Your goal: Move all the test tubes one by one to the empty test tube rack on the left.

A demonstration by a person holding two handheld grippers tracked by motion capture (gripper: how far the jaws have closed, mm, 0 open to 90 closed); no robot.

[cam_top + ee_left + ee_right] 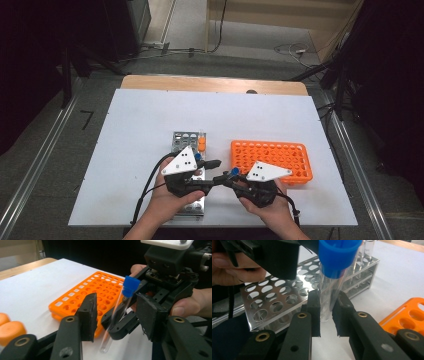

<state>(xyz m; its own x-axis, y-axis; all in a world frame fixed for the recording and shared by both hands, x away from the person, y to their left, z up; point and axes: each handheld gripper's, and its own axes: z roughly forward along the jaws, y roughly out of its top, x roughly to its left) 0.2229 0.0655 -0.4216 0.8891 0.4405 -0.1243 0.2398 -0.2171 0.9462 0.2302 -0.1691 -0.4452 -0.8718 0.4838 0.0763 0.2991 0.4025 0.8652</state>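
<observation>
White table point(140, 125): your right gripper point(326, 315) clamps the blue-capped tube point(332, 285); left gripper point(117, 315) fingers spread around it. Orange rack point(272, 157) looks empty; metal rack point(277, 302) holds tubes.

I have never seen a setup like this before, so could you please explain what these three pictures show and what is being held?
A person sits at a white table and holds a hand-operated two-jaw gripper in each hand, with no robot arm. The high view looks down from above: the left gripper and the right gripper meet near the table's front edge. The other two pictures come from cameras riding on each gripper, looking along its black jaws. On the table stand a metal tube rack and an orange tube rack. The right gripper's jaws are closed on a clear test tube with a blue cap. The left gripper's jaws stand open on either side of that tube.
</observation>
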